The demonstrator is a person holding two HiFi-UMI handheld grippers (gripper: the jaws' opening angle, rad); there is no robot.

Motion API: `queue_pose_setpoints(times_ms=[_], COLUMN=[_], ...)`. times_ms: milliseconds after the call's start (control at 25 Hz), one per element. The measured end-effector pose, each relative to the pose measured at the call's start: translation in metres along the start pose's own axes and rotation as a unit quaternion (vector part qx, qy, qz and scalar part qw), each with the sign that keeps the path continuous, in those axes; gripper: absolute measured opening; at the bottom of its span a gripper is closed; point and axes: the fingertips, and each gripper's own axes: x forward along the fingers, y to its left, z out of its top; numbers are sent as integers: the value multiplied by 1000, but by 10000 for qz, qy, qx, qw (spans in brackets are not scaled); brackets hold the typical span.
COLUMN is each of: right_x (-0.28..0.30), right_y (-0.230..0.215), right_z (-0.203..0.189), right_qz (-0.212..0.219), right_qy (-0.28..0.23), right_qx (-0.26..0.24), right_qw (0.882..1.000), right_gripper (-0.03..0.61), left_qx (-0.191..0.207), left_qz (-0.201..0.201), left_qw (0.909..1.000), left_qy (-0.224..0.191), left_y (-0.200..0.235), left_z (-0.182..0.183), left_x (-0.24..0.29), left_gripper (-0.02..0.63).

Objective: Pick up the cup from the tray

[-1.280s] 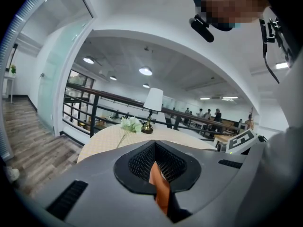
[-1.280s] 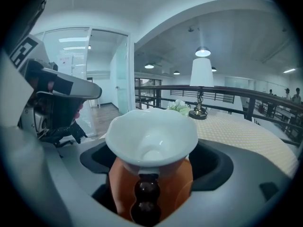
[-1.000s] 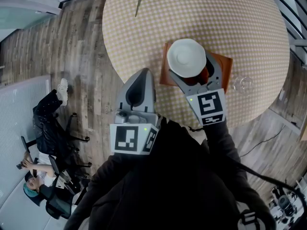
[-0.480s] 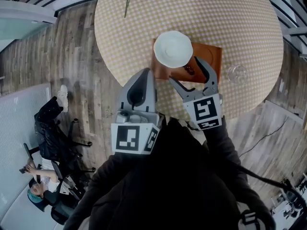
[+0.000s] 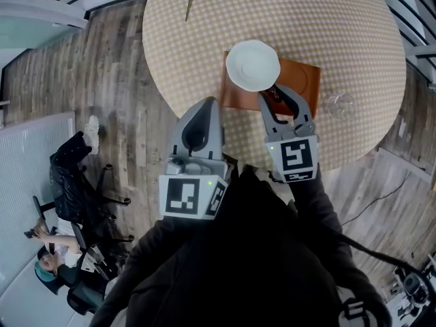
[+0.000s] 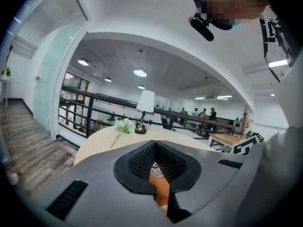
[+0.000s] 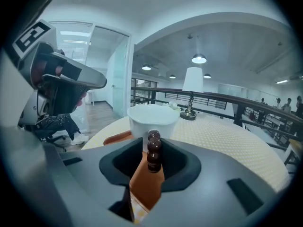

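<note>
The pick is at its grasping stage, and the lift is not yet done. The cup (image 5: 253,65) sits on the far-left part of the tray (image 5: 304,80), its white bowl upright and its dark beaded handle (image 7: 152,150) pointing toward the tray's near edge. The right gripper (image 5: 276,96) reaches in over that near edge, and its jaws have just been closing. In the right gripper view the handle stands in the notch between them, and they look drawn in snug around it, so this reads as a grip on the handle rather than a loose bracket. The bowl lies just beyond the jaw tips, toward the tray's far side. The gripper's body hides the cup's base, so the views do not show whether it has left the tray. From the head view it appears to rest there. What is left, as I judge it, is to raise the cup clear of the tray without tipping it on the thin handle. The left gripper (image 5: 204,105) hangs off the tray's near-left corner, jaws together and holding nothing.
</note>
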Motion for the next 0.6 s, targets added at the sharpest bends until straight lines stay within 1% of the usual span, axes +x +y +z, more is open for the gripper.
queue_pose_setpoints(times_ms=[120, 200, 360, 440, 520, 600], right_x=[2, 4, 3, 2, 0, 0], right_y=[-4, -5, -5, -5, -5, -4], right_z=[-1, -1, 1, 4, 4, 6], right_qz=[-136, -148, -208, -244, -283, -298], right_qy=[-41, -76, -267, -436, -505, -597], right_qx=[-146, -302, -62, -75, -12, -60], right_qw=[9998, 9994, 9994, 9987, 9983, 9978], right_gripper=[80, 60, 49, 46, 44, 43], left_qx=[-9, -17, -18, -8, 1, 4], left_qz=[40, 56, 70, 91, 129, 164], left_qw=[10000, 10000, 10000, 10000, 9999, 9999], left_qy=[6, 16, 20, 16, 9, 6], left_y=[4, 6, 6, 7, 10, 12], left_z=[-1, -2, -2, 0, 1, 1], left_x=[-1, -1, -2, -3, -4, -5], left_gripper=[6, 6, 6, 6, 6, 6])
